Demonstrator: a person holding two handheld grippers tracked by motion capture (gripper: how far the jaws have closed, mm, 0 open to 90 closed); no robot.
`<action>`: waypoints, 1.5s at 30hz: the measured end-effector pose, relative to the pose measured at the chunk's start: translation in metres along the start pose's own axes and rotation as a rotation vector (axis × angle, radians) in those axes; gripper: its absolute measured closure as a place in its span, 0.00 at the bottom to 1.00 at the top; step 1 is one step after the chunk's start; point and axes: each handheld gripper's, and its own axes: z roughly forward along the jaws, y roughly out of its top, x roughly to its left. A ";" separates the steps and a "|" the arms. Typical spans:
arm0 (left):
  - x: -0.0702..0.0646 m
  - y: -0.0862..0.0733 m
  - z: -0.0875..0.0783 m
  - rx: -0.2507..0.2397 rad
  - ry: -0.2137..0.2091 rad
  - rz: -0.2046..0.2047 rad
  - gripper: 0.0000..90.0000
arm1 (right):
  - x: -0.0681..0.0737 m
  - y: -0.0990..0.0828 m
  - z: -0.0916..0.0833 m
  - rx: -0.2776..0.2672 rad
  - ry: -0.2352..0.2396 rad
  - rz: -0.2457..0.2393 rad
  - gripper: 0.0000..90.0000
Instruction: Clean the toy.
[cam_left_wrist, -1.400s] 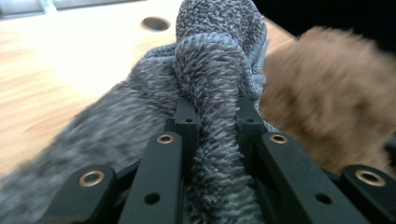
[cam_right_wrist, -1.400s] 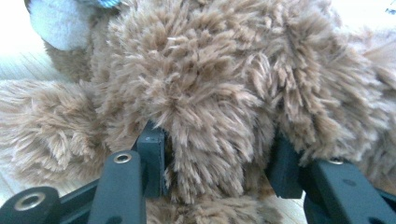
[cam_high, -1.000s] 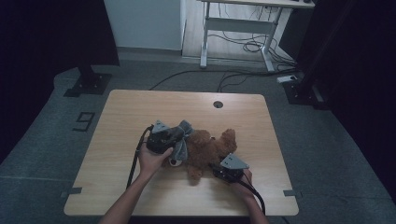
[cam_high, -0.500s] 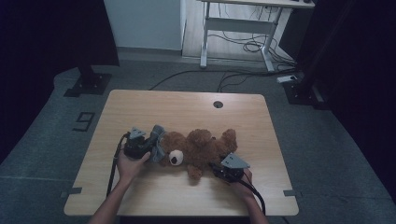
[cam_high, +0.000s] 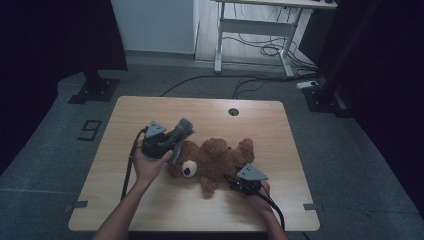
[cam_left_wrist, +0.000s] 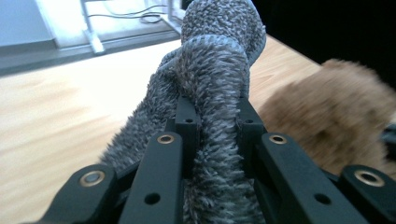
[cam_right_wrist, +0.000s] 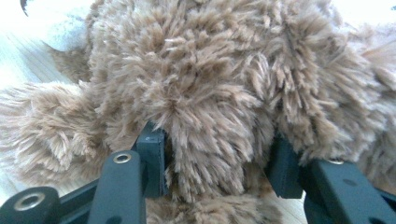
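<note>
Beside the teddy bear's (cam_high: 215, 159) head, the left hand-held gripper (cam_high: 176, 141) clenched a grey scarf (cam_left_wrist: 210, 93), not yet fitted; the right hand-held gripper (cam_high: 234, 179) grasped the bear's body.

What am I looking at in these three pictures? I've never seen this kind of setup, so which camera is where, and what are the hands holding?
A person at a wooden table works with a hand-held two-jaw gripper in each hand. The high view looks down from above the person's side. The other two pictures come from cameras riding on the grippers, looking along their black jaws. A brown teddy bear lies on the table. The left gripper is clamped on a grey fuzzy cloth, perhaps a scarf, held beside the bear's head. The right gripper grips a tuft of the bear's plush body.
</note>
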 end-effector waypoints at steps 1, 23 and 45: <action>0.000 0.000 0.000 0.000 0.000 0.000 0.85 | 0.000 0.000 0.000 0.000 0.000 -0.001 0.55; -0.025 -0.050 0.034 0.057 -0.052 0.014 0.86 | -0.004 0.001 -0.020 -0.032 0.039 0.075 0.24; -0.034 -0.072 0.006 -0.013 -0.114 -0.009 0.86 | -0.003 0.015 -0.012 -0.033 0.145 0.227 0.39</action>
